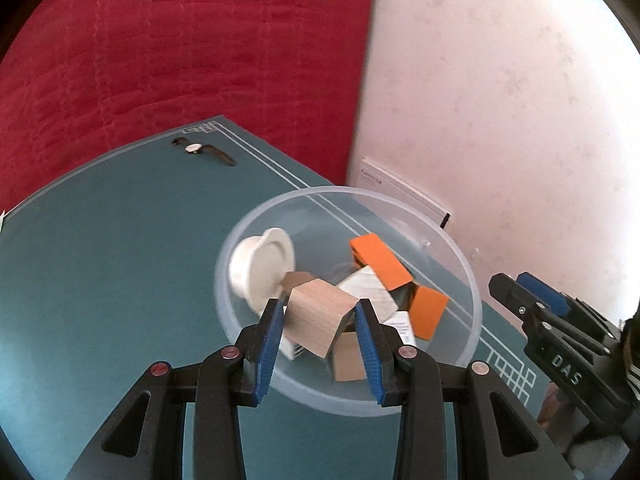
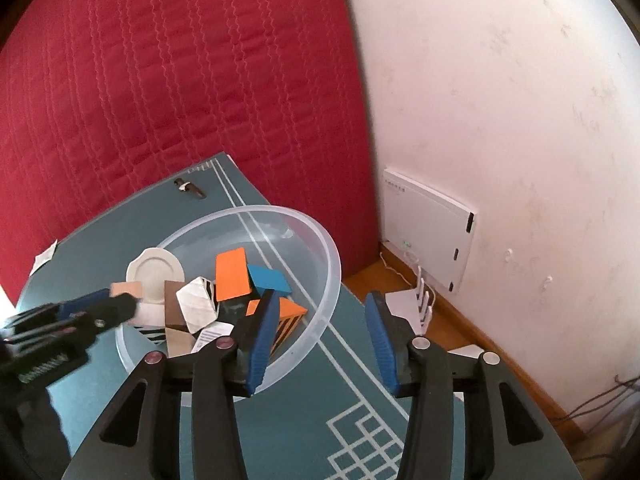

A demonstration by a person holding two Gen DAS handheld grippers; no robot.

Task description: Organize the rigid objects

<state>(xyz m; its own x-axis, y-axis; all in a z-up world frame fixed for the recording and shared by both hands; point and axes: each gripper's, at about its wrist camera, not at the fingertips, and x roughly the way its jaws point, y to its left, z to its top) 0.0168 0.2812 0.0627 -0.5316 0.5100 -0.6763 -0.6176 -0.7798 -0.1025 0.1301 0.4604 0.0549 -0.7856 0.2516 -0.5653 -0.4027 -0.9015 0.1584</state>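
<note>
In the left wrist view my left gripper (image 1: 320, 308) is shut on a pale wooden cube (image 1: 322, 318), held just above a clear plastic bowl (image 1: 348, 404) on the teal mat. Inside the bowl lie a white dish (image 1: 260, 268), orange blocks (image 1: 380, 260), a white block and more wooden pieces. In the right wrist view my right gripper (image 2: 323, 296) stands open with nothing between its pads, at the bowl's (image 2: 328, 252) right rim. That view also shows a blue block (image 2: 270, 278), an orange block (image 2: 232, 272) and the left gripper (image 2: 120, 304) with the cube (image 2: 126, 290).
A wristwatch (image 1: 204, 150) lies near the mat's far corner. A red quilted cover (image 1: 160, 60) rises behind the table. To the right the table ends above a wooden floor, with a white wall box (image 2: 428, 232) and a white router (image 2: 416, 304).
</note>
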